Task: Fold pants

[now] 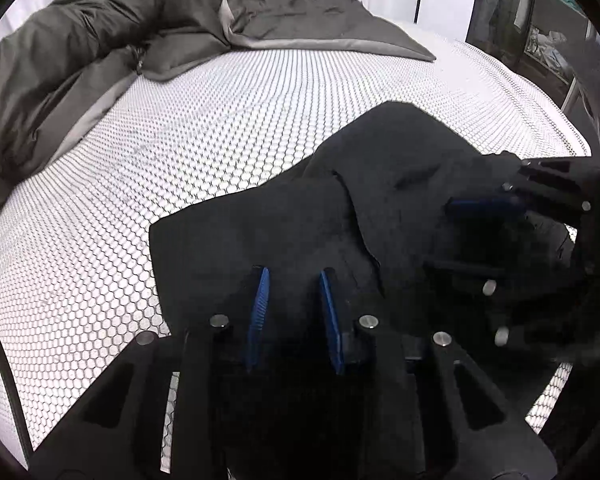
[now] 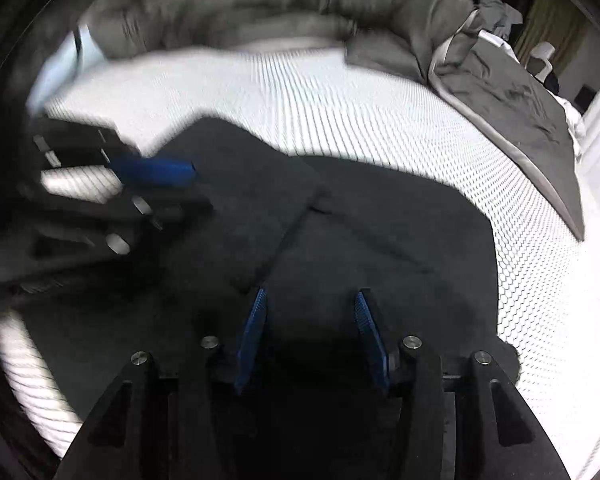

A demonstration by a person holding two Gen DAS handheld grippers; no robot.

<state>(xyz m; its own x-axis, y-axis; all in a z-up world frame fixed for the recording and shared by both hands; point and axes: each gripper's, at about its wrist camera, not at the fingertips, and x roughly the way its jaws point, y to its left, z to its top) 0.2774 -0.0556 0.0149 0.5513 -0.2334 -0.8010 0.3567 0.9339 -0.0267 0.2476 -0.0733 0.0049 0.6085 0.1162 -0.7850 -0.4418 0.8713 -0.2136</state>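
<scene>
The black pants [image 2: 340, 232] lie on the bed [image 1: 220, 120], already doubled into a layered stack. Both the left claw [image 1: 294, 312] and right claw [image 2: 312, 336] hover spread and empty above the fabric. The fold seems nearly done, though blur hides the edges; next, pinch one end and bring it across.

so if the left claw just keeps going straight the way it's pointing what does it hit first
Most likely the black pants: the open left claw points right at the cloth on the white mattress. Depth is unclear.
</scene>
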